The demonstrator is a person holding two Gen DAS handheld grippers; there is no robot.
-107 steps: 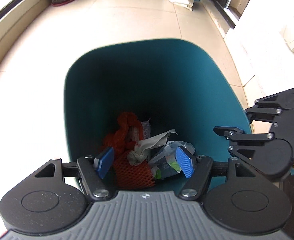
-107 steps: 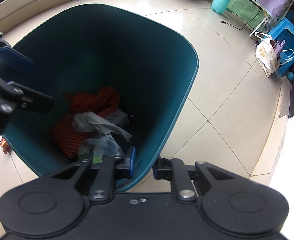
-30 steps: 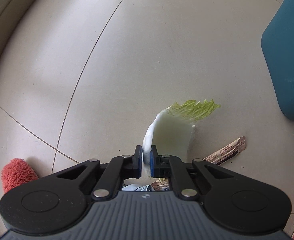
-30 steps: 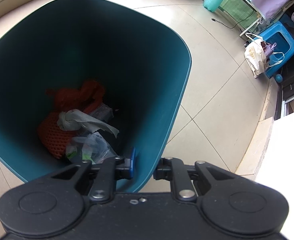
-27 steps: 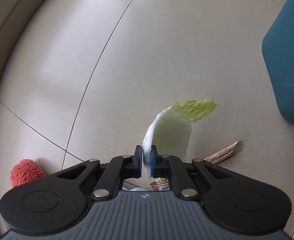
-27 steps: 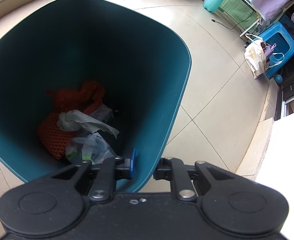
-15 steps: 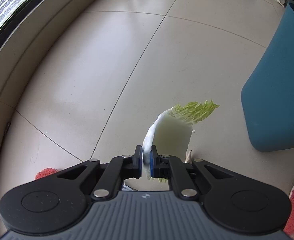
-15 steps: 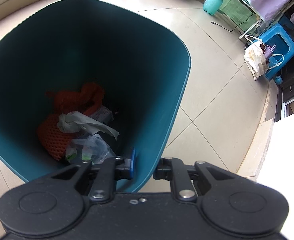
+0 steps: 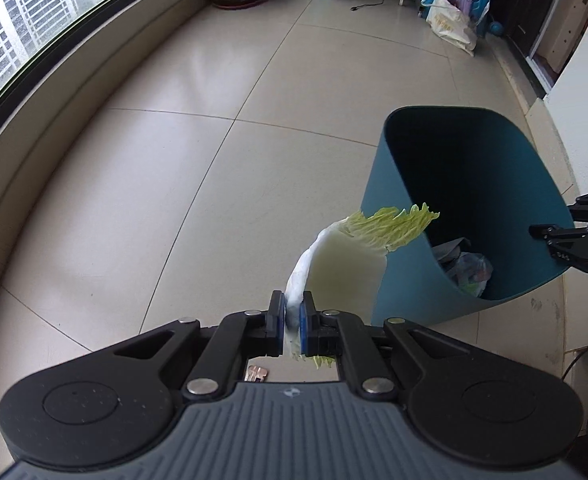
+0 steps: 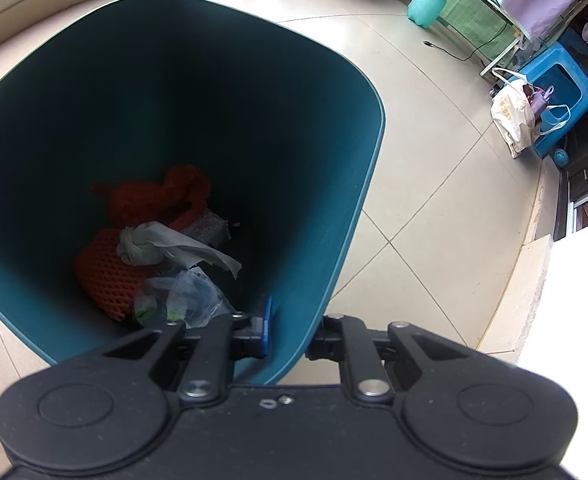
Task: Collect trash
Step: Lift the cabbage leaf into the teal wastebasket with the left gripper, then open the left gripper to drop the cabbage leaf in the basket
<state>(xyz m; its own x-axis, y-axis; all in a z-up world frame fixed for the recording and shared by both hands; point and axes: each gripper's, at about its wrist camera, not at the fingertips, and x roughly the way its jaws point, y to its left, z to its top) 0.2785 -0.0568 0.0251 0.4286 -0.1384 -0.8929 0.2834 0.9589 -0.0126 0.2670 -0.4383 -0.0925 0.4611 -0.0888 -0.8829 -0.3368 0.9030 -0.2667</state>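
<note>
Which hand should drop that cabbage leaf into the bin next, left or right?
Left. The left gripper already pinches the cabbage leaf, held beside the bin with its tip at the rim. The right gripper is busy: its fingers clamp the bin's wall, probably steadying it.

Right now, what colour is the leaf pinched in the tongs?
The cabbage leaf is white at the stalk with a frilly yellow-green tip, clearest in the left wrist view.

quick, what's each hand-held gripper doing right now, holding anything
Left hand-held gripper: shut on the cabbage leaf.
Right hand-held gripper: shut on the wall of the teal bin, one finger inside, one outside.
</note>
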